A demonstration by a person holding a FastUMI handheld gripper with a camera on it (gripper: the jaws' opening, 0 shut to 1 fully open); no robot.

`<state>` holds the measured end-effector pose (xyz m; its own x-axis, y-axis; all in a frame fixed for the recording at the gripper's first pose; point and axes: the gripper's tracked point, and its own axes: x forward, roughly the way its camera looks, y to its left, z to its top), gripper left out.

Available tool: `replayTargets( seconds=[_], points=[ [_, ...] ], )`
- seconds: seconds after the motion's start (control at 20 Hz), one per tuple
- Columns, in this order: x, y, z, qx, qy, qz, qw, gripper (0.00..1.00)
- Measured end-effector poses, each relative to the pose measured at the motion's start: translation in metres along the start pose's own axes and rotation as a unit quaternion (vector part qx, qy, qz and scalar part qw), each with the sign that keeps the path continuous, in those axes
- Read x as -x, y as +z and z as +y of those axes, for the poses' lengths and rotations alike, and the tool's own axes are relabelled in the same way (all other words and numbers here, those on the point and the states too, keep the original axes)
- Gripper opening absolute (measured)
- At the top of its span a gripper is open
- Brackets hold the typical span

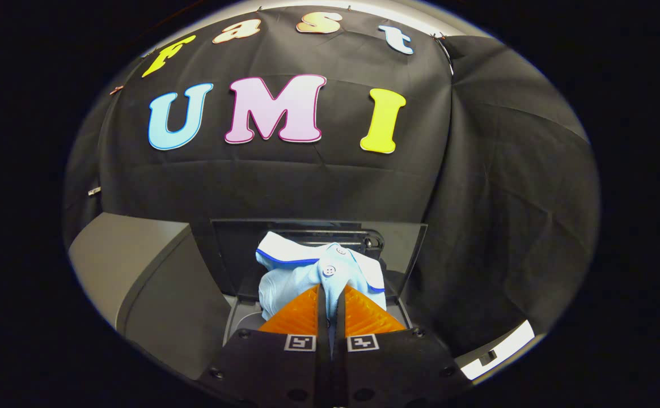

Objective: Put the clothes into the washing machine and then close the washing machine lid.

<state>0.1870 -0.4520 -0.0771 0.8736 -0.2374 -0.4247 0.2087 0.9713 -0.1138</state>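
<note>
My gripper (330,290) is shut on a light blue shirt (301,272) with a white collar, a dark blue stripe and white buttons. The cloth bunches up just ahead of the fingers and hangs between them. Beyond and beneath the shirt stands the washing machine (239,317), with its see-through lid (403,249) raised upright behind the opening. The shirt hangs over the machine's open top and hides most of the drum.
A grey cabinet or appliance (137,266) stands close to the left of the washing machine. Black cloth walls close the booth behind and to the right. A white strip of floor or ledge (500,351) shows at the lower right.
</note>
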Motion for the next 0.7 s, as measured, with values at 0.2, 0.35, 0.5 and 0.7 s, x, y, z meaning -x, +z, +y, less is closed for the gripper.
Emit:
replayTargets(
  seconds=[0.2,0.35,0.5,0.7],
  points=[
    [-0.013,-0.047,0.006,0.008,0.004,0.049,0.999,0.05],
    [-0.032,-0.082,0.017,0.012,0.016,0.087,0.996,0.06],
    [-0.047,-0.111,0.017,0.013,0.022,0.115,0.993,0.05],
    [-0.062,-0.139,0.013,0.012,0.022,0.143,0.989,0.06]
  ],
)
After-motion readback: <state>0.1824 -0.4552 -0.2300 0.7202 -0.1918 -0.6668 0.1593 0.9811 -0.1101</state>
